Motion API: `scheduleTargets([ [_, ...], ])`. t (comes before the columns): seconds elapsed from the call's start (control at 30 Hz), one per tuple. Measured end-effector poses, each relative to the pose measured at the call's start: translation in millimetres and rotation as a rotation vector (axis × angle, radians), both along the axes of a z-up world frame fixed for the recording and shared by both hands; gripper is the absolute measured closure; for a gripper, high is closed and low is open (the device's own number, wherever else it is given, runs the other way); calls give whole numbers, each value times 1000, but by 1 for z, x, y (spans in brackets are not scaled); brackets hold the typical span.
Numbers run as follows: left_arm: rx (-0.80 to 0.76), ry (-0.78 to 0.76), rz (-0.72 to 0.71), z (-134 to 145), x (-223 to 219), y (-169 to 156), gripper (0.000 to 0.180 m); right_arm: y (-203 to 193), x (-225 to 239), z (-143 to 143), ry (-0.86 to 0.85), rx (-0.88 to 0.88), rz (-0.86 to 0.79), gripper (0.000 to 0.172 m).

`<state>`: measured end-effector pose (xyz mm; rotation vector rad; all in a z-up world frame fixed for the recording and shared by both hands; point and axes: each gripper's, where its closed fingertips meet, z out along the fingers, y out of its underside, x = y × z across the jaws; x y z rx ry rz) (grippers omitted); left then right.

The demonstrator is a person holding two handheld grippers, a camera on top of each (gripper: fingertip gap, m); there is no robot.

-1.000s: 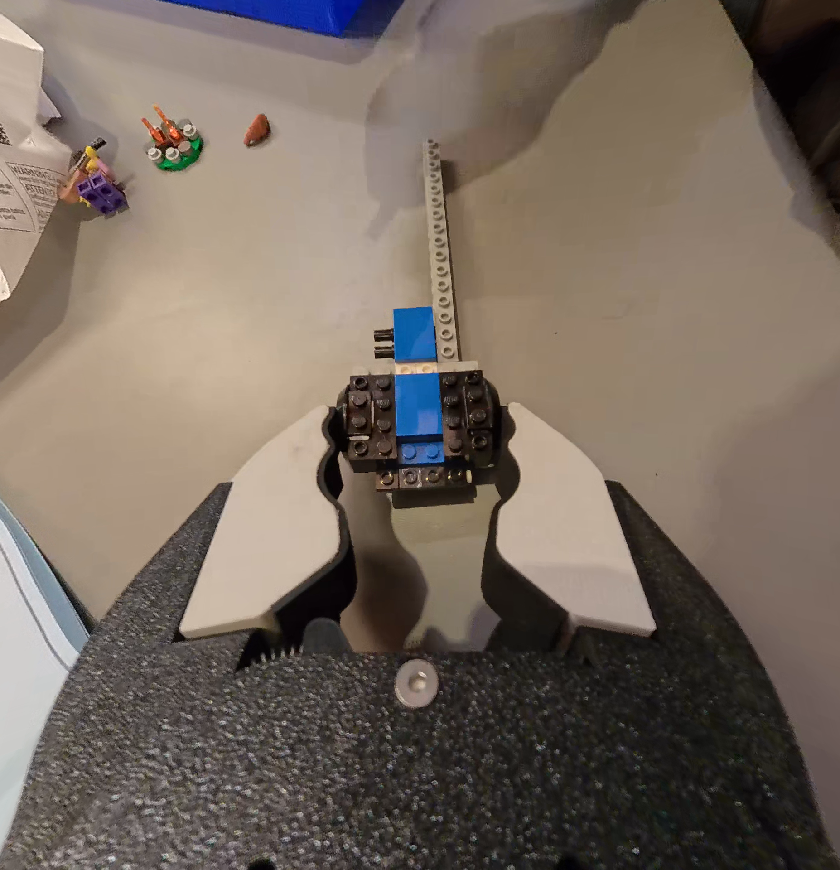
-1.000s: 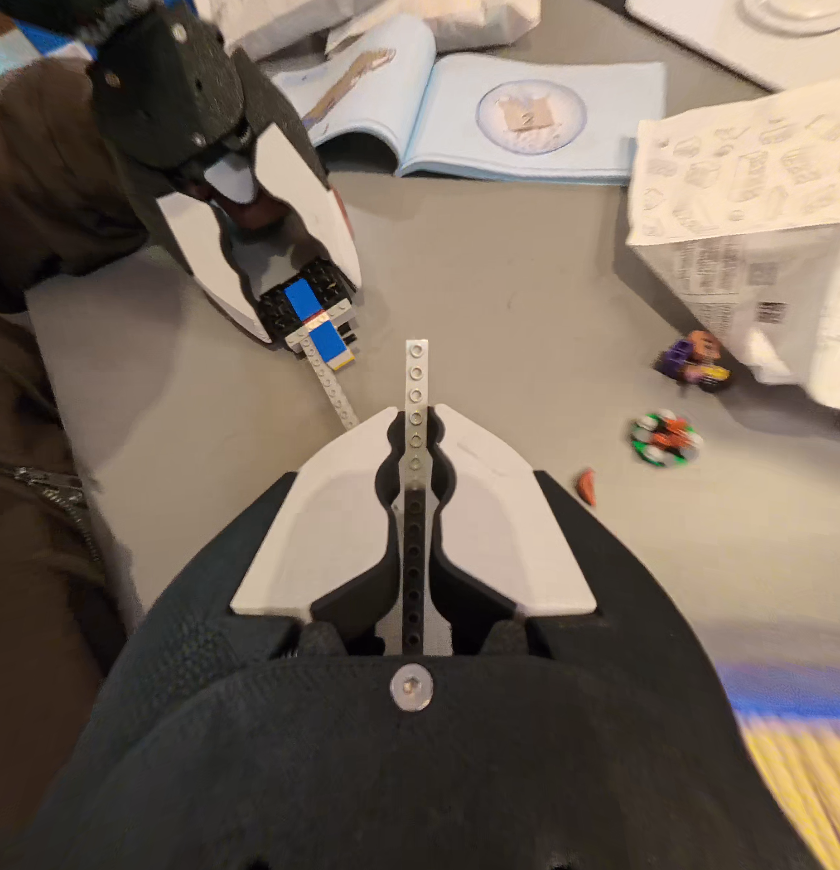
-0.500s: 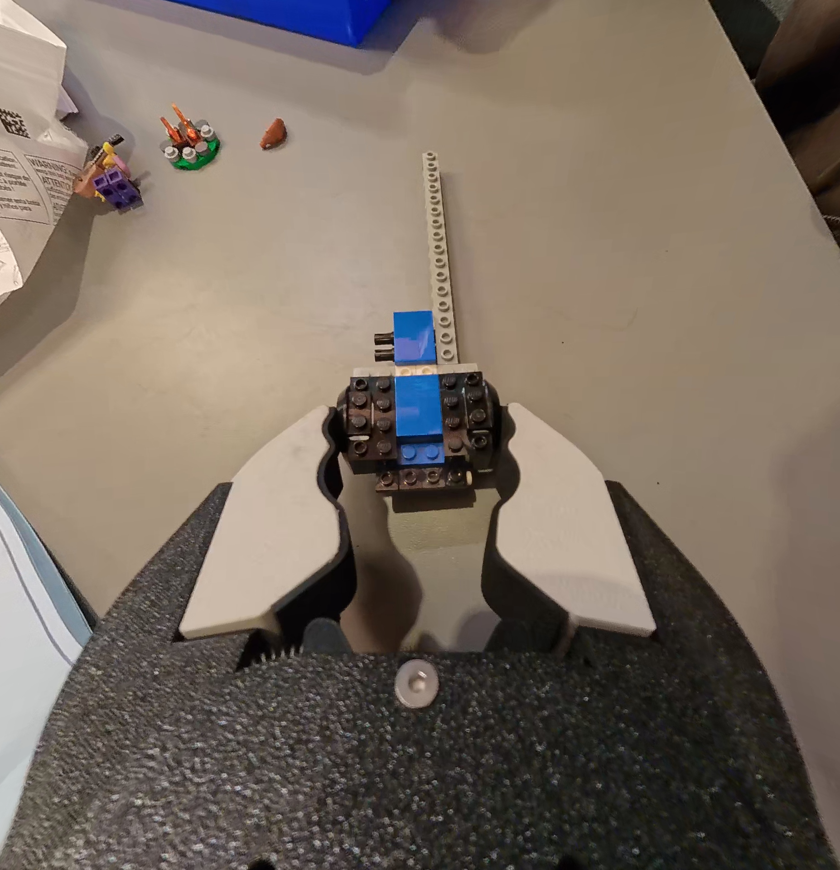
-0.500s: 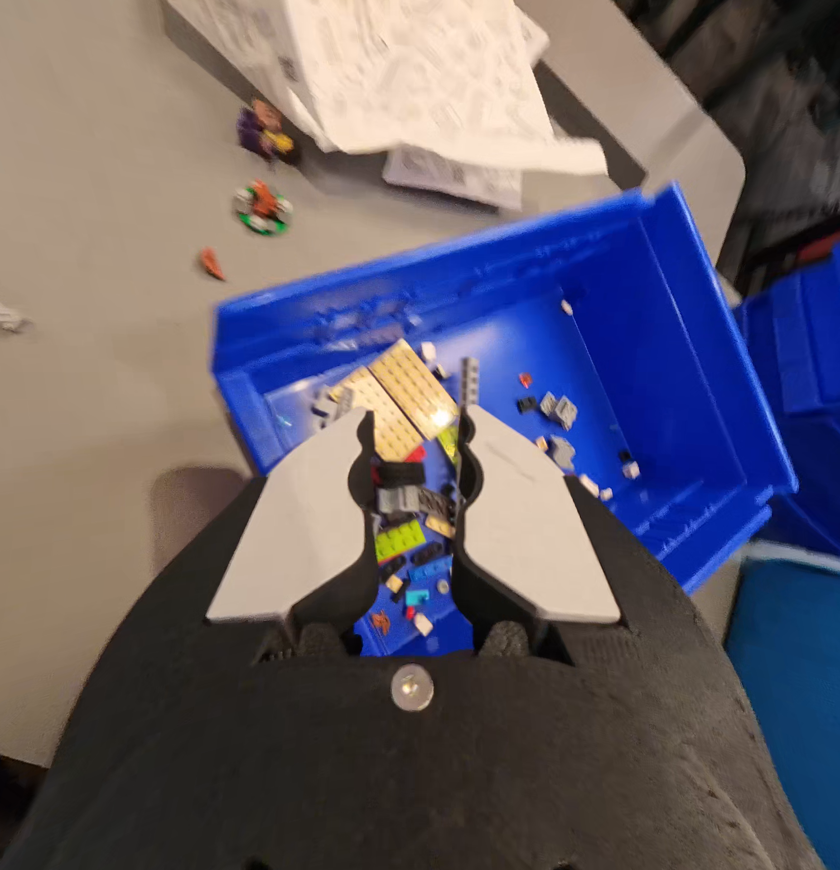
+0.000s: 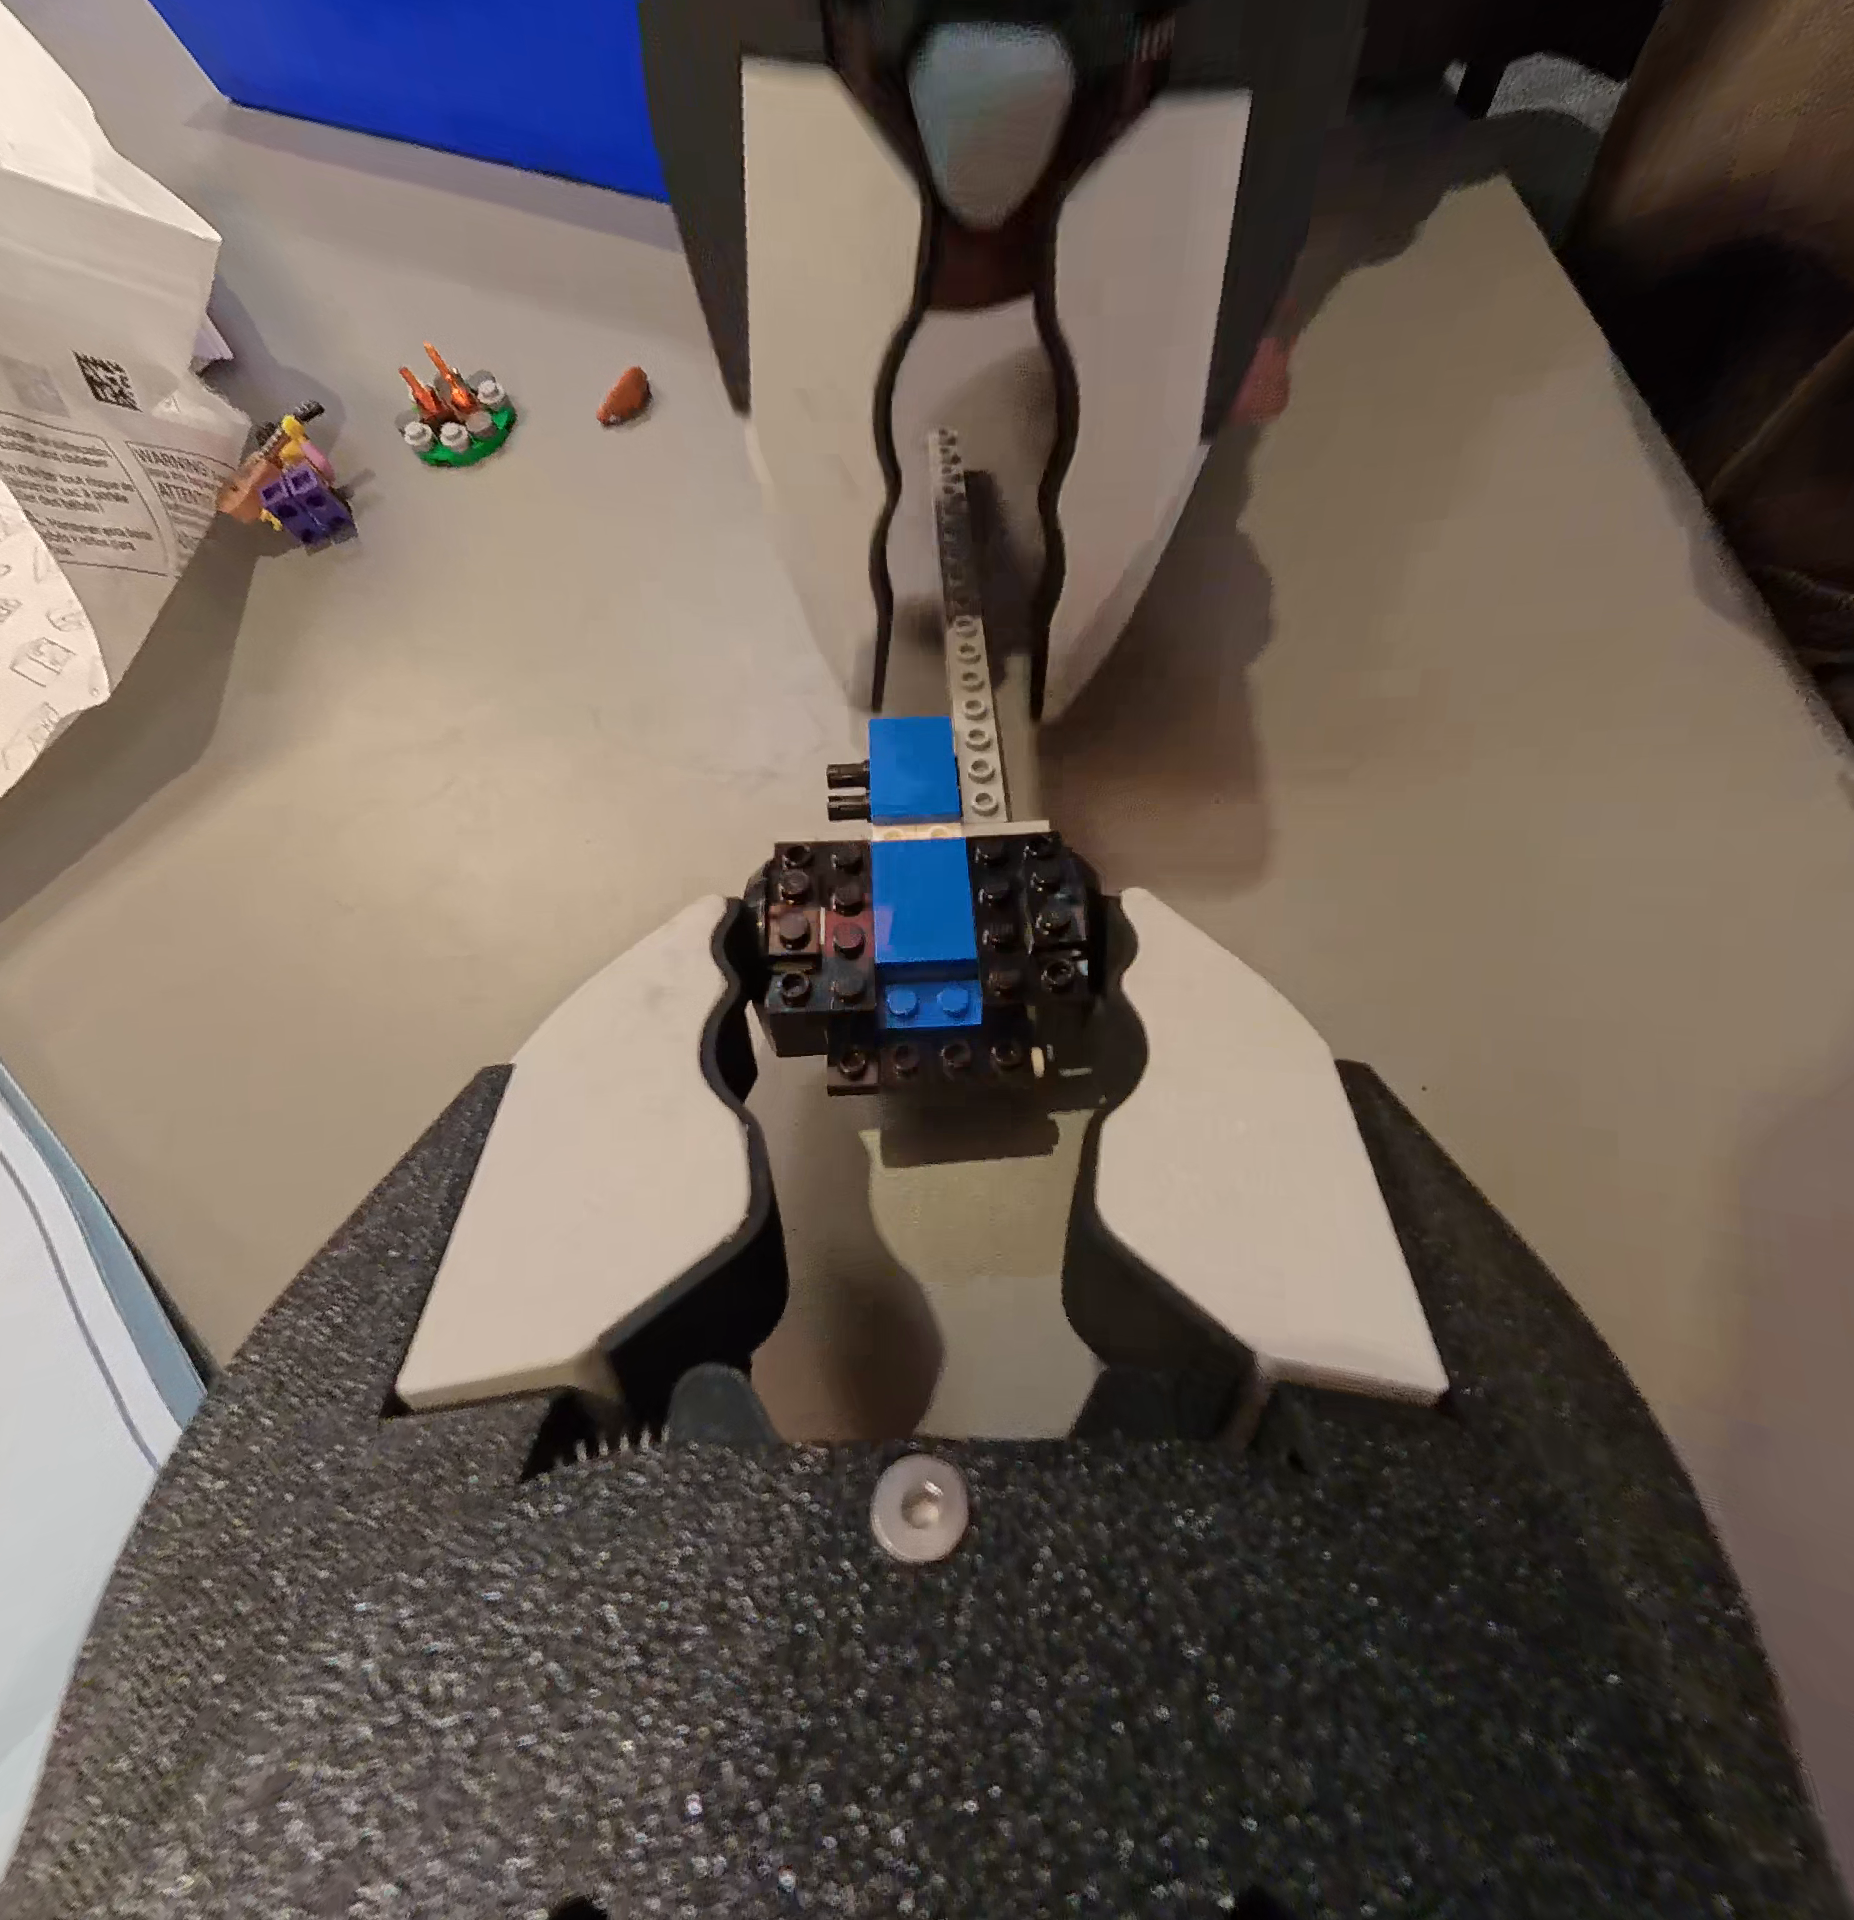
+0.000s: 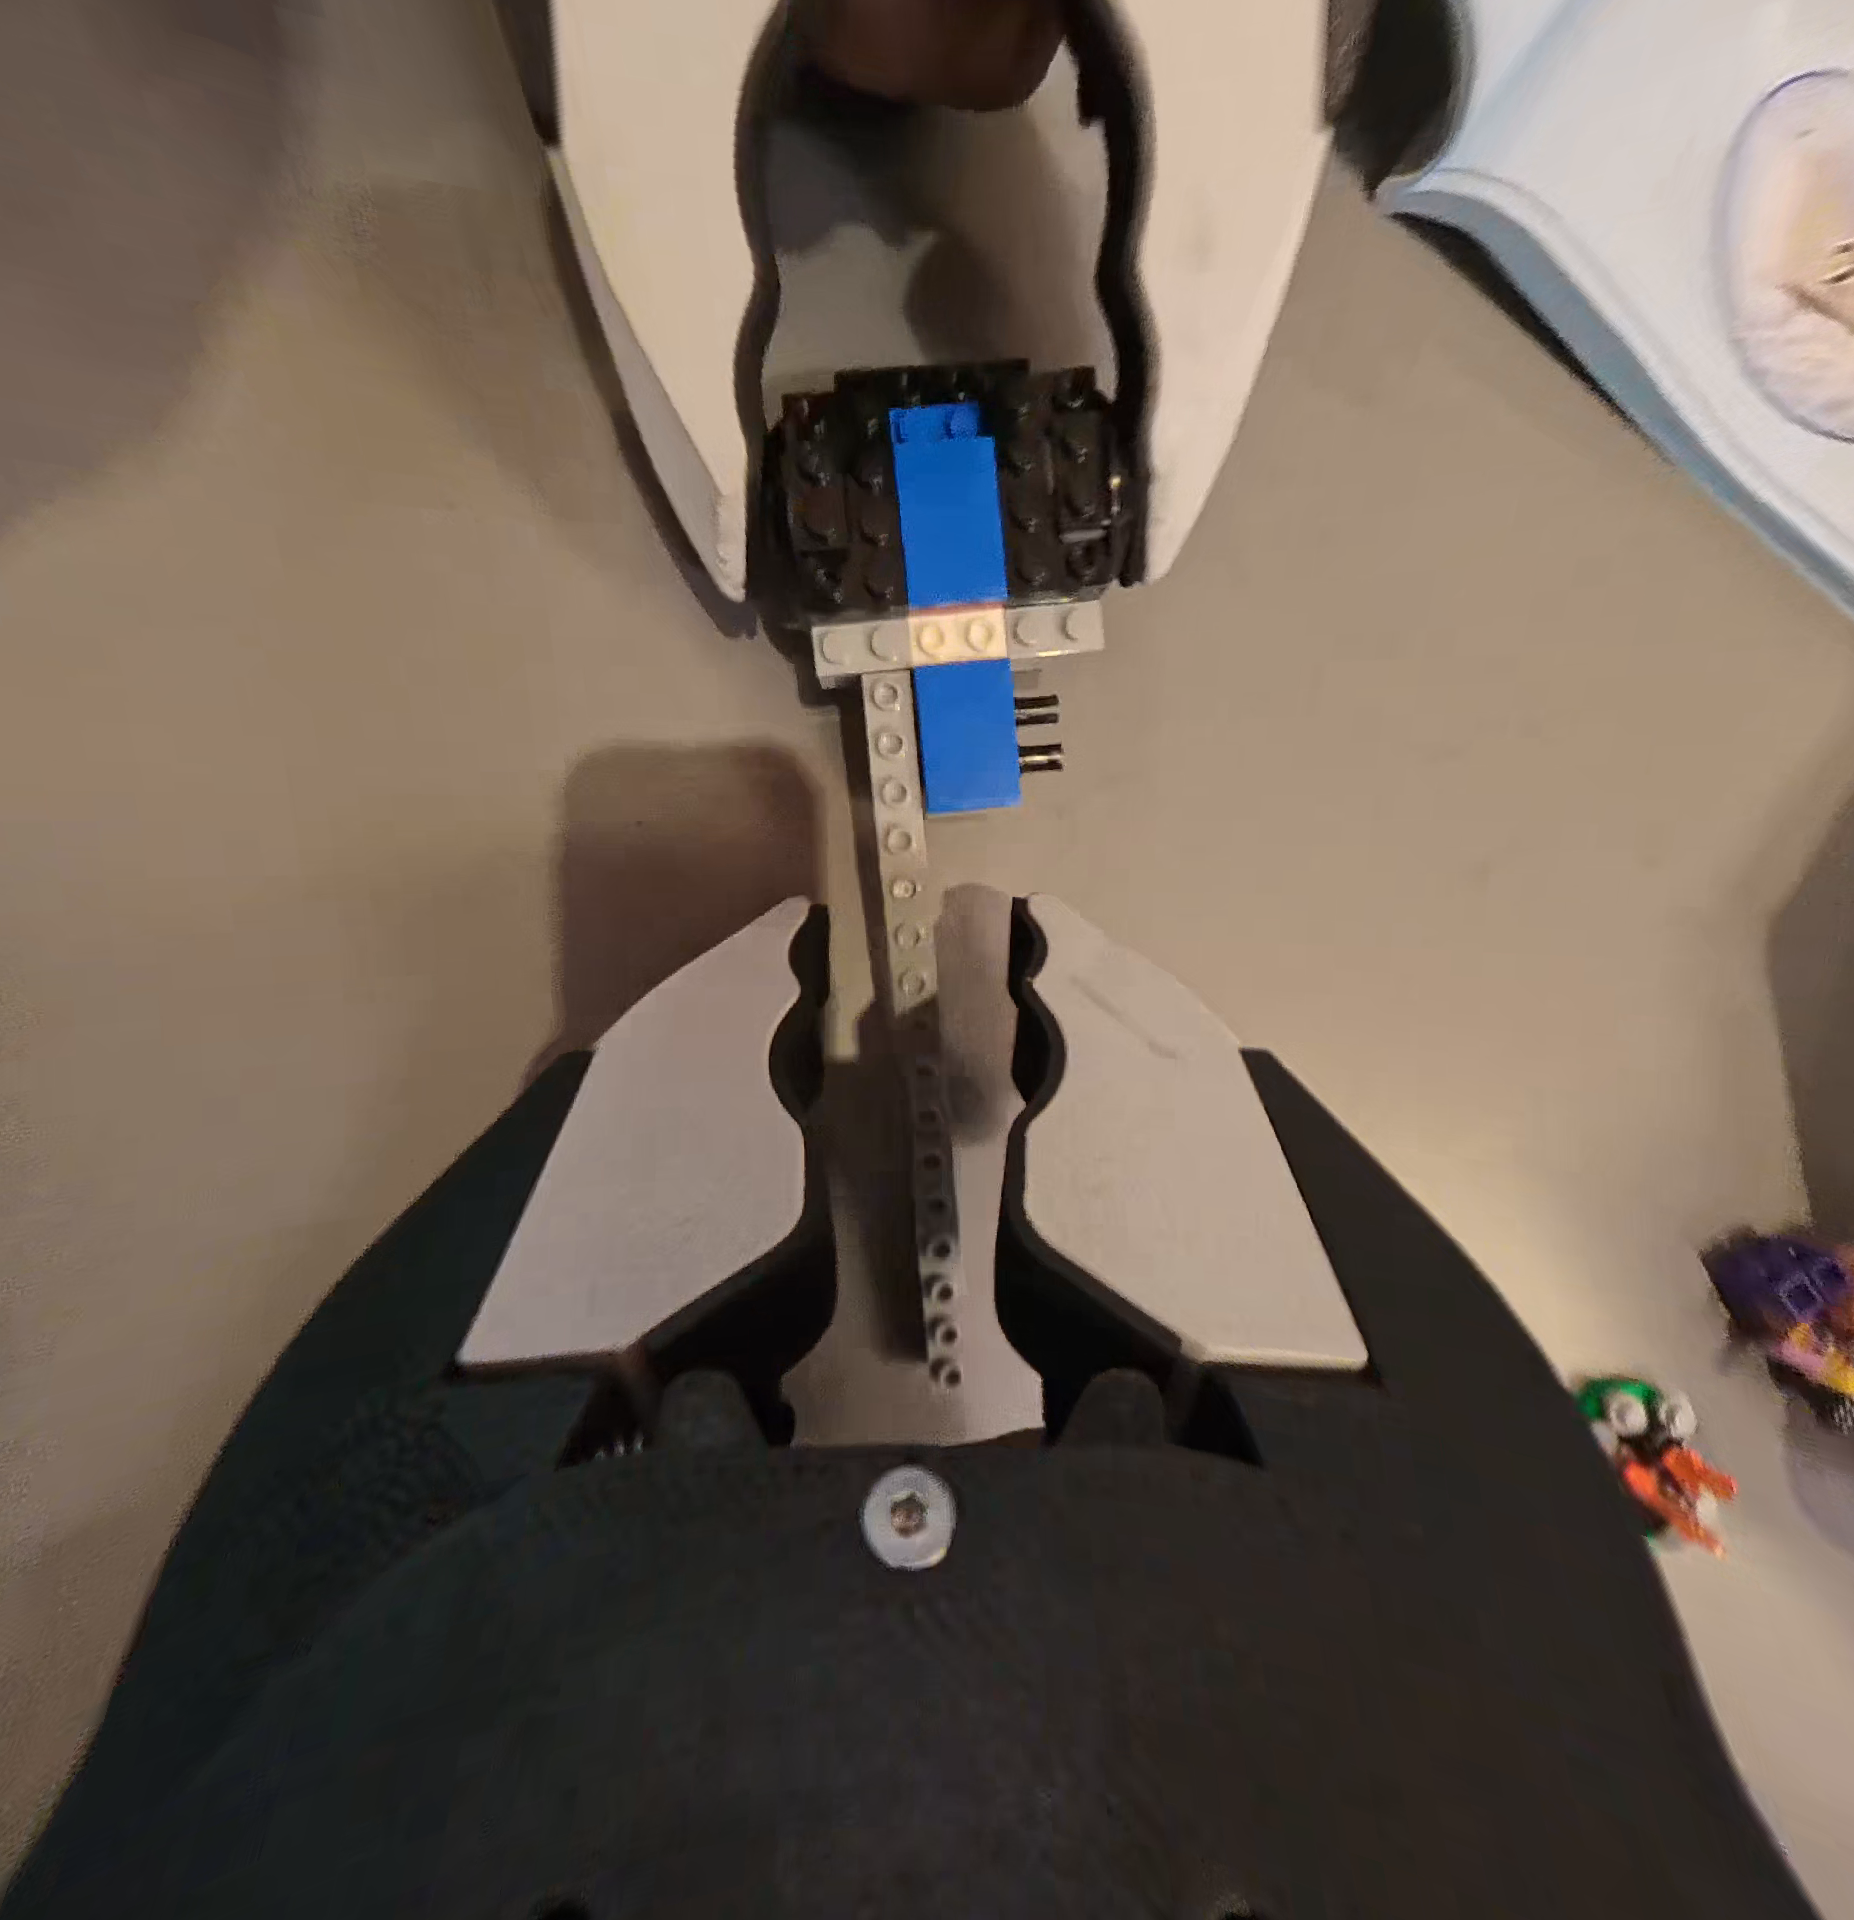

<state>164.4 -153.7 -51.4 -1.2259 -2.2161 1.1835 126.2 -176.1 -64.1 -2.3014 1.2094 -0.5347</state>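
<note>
Brick assembly, black and blue with a long grey beam, sits at centre frame in the left wrist view on the grey table. The left gripper clamps its black body, pads pressed on both sides. The right gripper enters from the top edge, straddling the beam. Small brick clusters and paper sheets lie upper left.

In the right wrist view, the assembly is upper centre. The right gripper stands narrowly parted around the beam, pads clear of it. A booklet lies upper right.
</note>
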Motion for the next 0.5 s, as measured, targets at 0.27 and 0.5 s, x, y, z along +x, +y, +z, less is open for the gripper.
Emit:
scheduleTargets([
  [0.27, 83, -4, -31, -8, -1, 6, 117, 13, 3, -11, -29, -71, 154, 163],
  [0.5, 115, -7, -86, -11, -5, 14, 117, 25, -3, -11, -82, -46, 244, 162],
])
